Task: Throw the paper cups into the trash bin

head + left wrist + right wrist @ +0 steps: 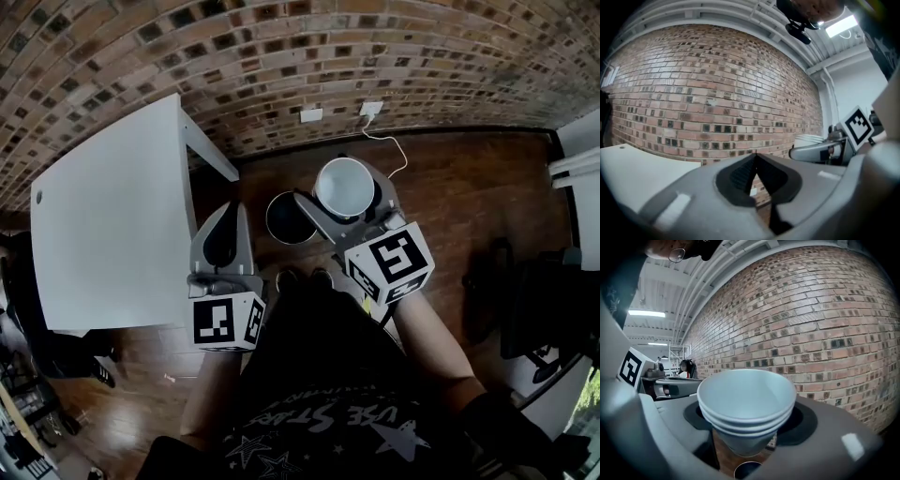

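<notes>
Right gripper (342,194) clamps nested paper cups (746,399), mouths up, long axis vertical; trash bin (286,218) below; left gripper (227,214) closed, empty.

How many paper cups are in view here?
3, judging by the rims: the paper cups are nested in one stack, gripped between the right gripper's jaws. More could hide inside the stack or in the dark trash bin.
</notes>
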`<action>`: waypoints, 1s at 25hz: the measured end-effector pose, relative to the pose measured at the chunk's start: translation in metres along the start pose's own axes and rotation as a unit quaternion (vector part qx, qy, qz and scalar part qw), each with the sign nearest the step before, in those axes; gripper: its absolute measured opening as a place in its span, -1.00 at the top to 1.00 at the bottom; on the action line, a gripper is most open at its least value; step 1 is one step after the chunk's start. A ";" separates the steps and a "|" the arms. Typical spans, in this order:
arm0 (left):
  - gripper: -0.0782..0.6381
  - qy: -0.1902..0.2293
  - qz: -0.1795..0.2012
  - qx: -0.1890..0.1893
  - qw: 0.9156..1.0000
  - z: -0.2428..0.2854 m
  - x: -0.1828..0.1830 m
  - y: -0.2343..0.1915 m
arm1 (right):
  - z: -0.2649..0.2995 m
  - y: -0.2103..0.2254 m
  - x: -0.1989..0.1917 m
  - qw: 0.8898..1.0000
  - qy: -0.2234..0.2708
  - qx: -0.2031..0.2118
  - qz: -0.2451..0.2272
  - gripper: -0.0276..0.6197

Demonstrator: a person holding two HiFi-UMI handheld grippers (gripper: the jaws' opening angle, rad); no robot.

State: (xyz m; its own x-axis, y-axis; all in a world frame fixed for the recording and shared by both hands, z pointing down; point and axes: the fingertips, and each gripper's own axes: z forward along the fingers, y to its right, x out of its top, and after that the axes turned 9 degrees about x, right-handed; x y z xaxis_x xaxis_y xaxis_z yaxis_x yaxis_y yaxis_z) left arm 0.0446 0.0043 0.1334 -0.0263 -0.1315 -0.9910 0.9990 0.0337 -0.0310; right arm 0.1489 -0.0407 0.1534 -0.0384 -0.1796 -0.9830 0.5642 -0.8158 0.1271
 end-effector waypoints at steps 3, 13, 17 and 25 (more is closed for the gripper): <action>0.77 -0.002 0.011 0.003 1.000 0.004 -0.007 -0.006 | 0.006 -0.007 -0.002 1.000 0.001 0.005 -0.004 -0.16; 0.77 -0.011 0.006 0.008 1.000 0.025 -0.030 -0.018 | 0.027 -0.007 -0.022 1.000 -0.011 -0.005 0.000 -0.16; 0.77 -0.023 0.025 0.015 0.999 0.029 -0.063 -0.019 | 0.033 -0.010 -0.043 1.000 -0.017 -0.006 -0.023 -0.16; 0.77 -0.071 -0.010 0.032 0.997 0.057 -0.140 -0.025 | 0.058 0.004 -0.114 0.999 -0.052 -0.002 -0.007 -0.17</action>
State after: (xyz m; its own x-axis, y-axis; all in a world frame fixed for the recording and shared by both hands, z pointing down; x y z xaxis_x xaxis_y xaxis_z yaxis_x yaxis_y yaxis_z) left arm 0.0258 -0.0351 0.2800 -0.0450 -0.2704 -0.9617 0.9987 -0.0337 -0.0373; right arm 0.1081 -0.0555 0.2741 -0.1325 -0.2240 -0.9655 0.5665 -0.8165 0.1117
